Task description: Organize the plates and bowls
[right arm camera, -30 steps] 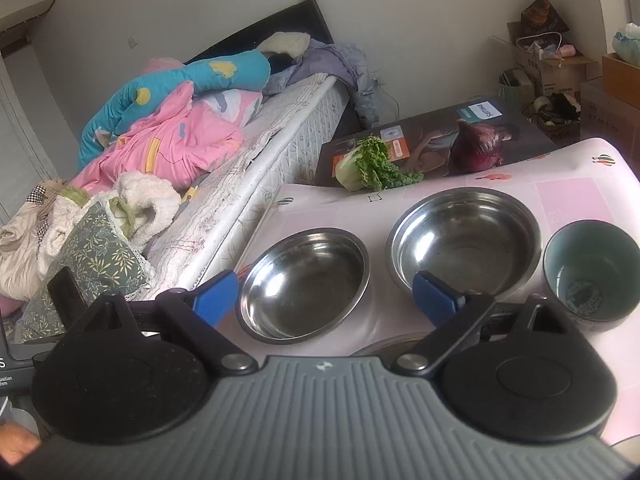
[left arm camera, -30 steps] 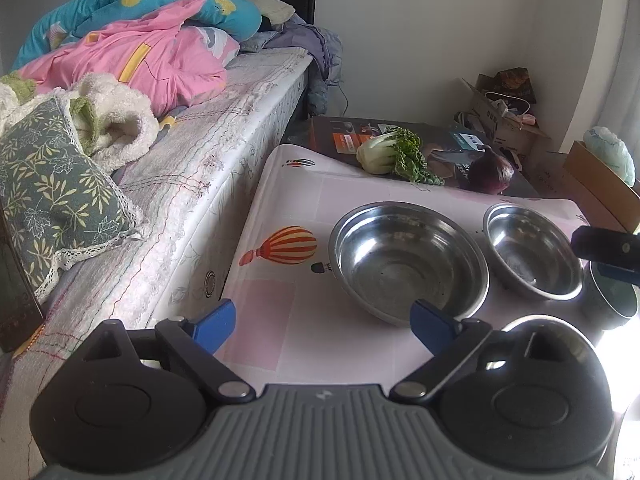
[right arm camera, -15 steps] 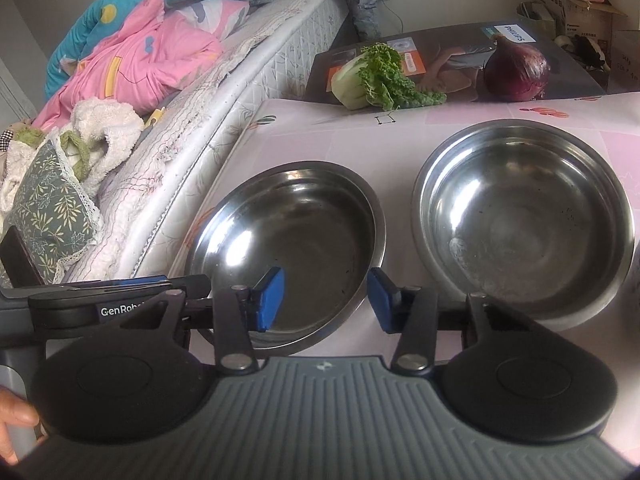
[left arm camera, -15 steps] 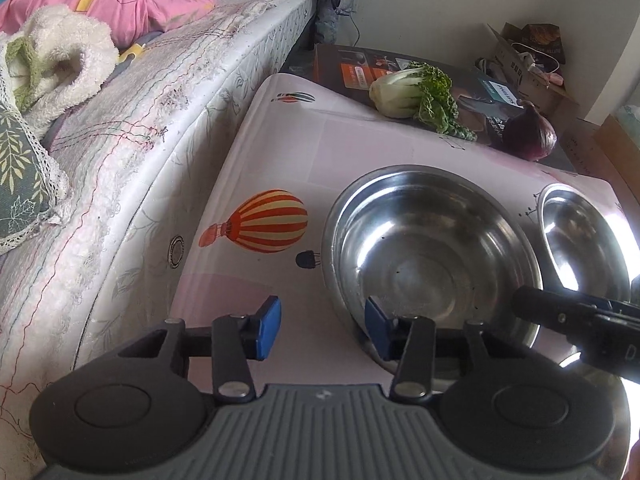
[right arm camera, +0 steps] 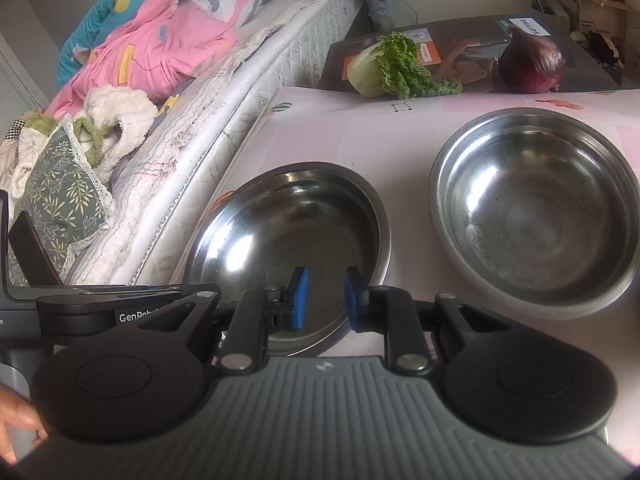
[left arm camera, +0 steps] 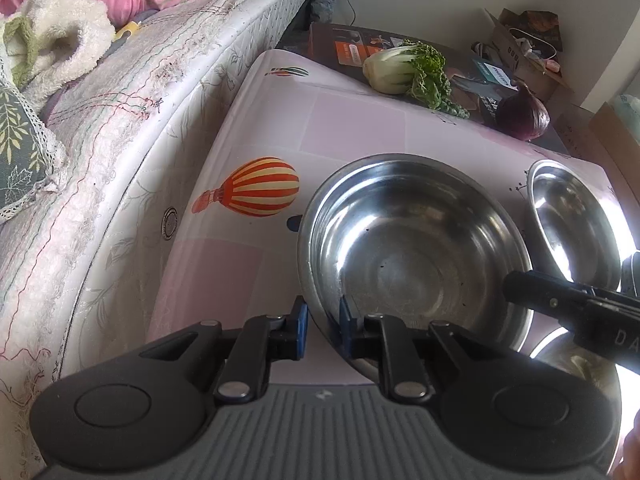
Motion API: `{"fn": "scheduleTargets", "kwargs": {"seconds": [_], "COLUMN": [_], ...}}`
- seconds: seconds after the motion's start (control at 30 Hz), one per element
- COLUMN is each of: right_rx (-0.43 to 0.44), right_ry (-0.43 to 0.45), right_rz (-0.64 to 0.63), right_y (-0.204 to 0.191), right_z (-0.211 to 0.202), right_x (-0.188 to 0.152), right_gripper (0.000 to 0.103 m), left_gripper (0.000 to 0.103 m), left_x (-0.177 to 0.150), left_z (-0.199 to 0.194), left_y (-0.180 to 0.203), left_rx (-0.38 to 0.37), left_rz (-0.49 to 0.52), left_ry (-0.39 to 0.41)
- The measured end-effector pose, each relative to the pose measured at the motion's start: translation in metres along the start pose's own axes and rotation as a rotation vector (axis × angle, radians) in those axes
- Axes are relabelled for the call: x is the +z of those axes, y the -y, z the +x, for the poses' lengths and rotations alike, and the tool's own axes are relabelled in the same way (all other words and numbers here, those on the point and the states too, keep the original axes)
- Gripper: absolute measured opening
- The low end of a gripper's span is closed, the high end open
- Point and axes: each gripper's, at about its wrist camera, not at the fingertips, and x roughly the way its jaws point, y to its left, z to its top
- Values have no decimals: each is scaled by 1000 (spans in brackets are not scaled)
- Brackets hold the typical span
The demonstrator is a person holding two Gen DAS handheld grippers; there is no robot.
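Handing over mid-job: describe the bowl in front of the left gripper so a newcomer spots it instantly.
Find the pink tablecloth beside the bed. Of the metal bowls on it, yours is the steel bowl on the bed side, beside the printed striped balloon, unlike the neighbouring bowl beyond it.

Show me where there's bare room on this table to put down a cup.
Bare cloth lies around the balloon print, between the mattress and the large steel bowl, and in a strip before the greens and onion. Crowded: the second bowl sits close beside the first.
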Motion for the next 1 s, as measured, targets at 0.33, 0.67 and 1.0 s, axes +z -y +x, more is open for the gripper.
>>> {"fn": "scheduleTargets", "kwargs": {"seconds": [0.33, 0.67, 1.0], "right_rx": [-22, 23, 5], "right_ry": [-1, -42, -43], "right_rz": [68, 33, 8], "right_y": [22, 9, 12], "right_z": [0, 12, 14], "right_x": [11, 9, 7], "right_gripper": [21, 18, 18], "left_gripper": [30, 26, 28], "left_x": [-8, -10, -6], "left_z": [-11, -3, 0], "left_y": [-11, -15, -12], "left_rx": [20, -28, 3], "left_rz": [16, -13, 9], "left_ry": [0, -51, -48]}}
